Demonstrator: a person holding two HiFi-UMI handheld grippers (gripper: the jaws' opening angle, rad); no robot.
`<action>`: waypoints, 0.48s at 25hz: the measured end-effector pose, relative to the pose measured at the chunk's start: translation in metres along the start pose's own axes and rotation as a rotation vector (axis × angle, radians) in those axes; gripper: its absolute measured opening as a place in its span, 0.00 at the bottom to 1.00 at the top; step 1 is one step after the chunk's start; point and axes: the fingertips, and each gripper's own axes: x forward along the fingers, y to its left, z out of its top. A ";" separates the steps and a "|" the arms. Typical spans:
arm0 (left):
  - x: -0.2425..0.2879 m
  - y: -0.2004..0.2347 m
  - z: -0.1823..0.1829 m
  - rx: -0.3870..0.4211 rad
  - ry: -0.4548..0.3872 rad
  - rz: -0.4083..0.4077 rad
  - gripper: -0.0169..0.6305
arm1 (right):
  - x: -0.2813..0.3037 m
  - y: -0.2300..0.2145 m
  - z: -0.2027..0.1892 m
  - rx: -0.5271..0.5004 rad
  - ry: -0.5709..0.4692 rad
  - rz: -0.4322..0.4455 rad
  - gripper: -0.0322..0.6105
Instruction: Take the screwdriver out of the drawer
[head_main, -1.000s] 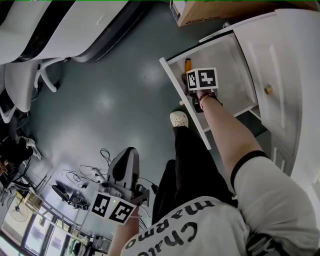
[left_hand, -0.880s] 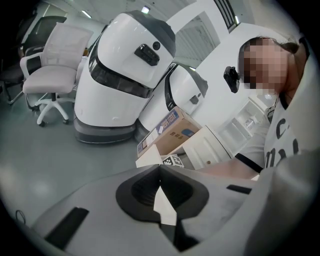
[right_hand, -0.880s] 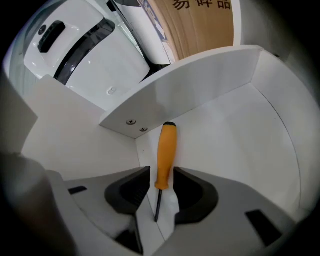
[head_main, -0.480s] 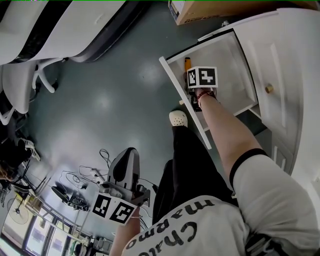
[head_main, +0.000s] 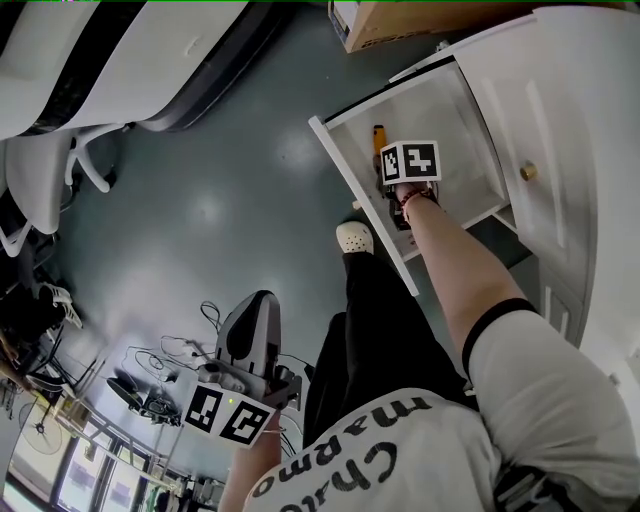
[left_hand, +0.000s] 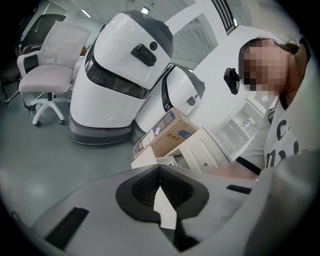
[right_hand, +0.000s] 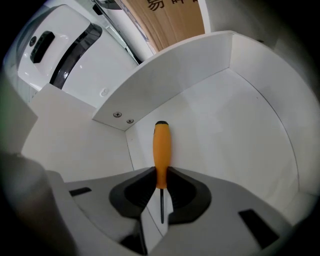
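Screwdriver (right_hand: 161, 150): handle of orange plastic, smooth, faint sheen; shaft thin dark metal. Drawer (right_hand: 225, 125): white board, smooth, matt to satin, with two metal screw heads (right_hand: 117, 114) on its corner piece. Left gripper (left_hand: 160, 169): matt grey plastic shell, black ribbed pads (left_hand: 141, 190). Floor (head_main: 220, 180): grey-green, smooth, glossy, with bright reflections. Box (head_main: 400, 20): brown cardboard, matt. Cupboard knob (head_main: 527, 172): brassy metal. Shirt (head_main: 540, 380): pale cloth.

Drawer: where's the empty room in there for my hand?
The drawer floor is bare from the screwdriver across to the opposite wall. It's crowded along the wall beside the screwdriver, where the right tongs are closing around its orange handle.
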 end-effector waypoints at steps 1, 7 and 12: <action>0.001 -0.003 0.000 0.006 0.003 -0.005 0.06 | -0.002 -0.004 -0.003 0.006 0.002 0.000 0.17; -0.001 -0.010 0.004 0.015 -0.011 -0.007 0.06 | -0.016 -0.017 -0.025 0.061 0.011 0.014 0.17; -0.002 -0.026 0.009 0.027 -0.026 -0.031 0.06 | -0.039 -0.016 -0.035 0.061 0.002 0.029 0.17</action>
